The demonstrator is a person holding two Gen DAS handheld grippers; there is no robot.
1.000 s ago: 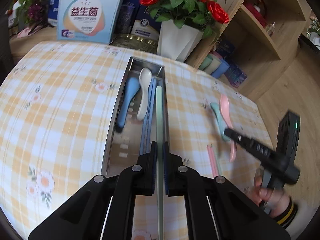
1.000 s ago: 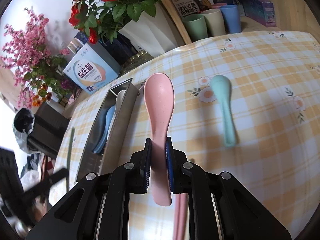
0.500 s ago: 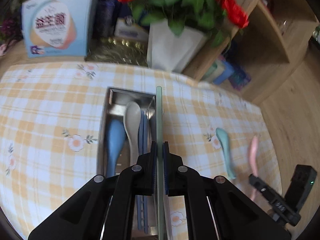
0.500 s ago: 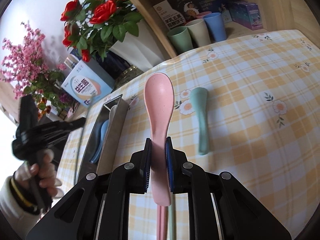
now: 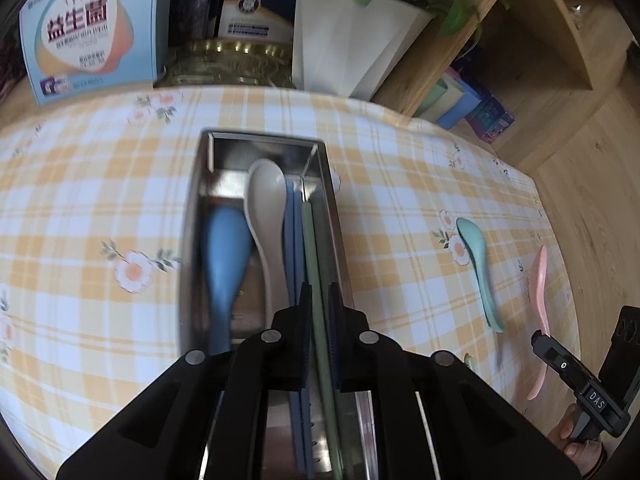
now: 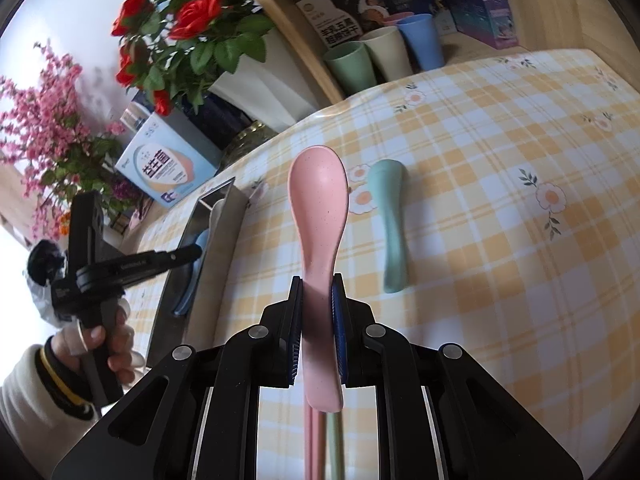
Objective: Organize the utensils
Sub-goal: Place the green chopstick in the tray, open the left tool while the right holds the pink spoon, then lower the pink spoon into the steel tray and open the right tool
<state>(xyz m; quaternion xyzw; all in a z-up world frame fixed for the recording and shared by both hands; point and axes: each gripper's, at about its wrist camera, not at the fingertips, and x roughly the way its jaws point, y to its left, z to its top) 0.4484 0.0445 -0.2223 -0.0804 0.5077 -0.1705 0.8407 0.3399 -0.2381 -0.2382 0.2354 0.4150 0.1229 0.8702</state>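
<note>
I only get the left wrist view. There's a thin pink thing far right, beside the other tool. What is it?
Observer: A pink spoon, edge-on to you. The right gripper is shut on its handle, bowl facing up.
Operator: Is anything under it?
Observer: Yes. A pink chopstick and a loose green chopstick show beneath it, on the tablecloth.
Operator: Who holds my tool?
Observer: A hand in a white sleeve grips the handle of the left gripper, whose tip is over the metal tray.
</note>
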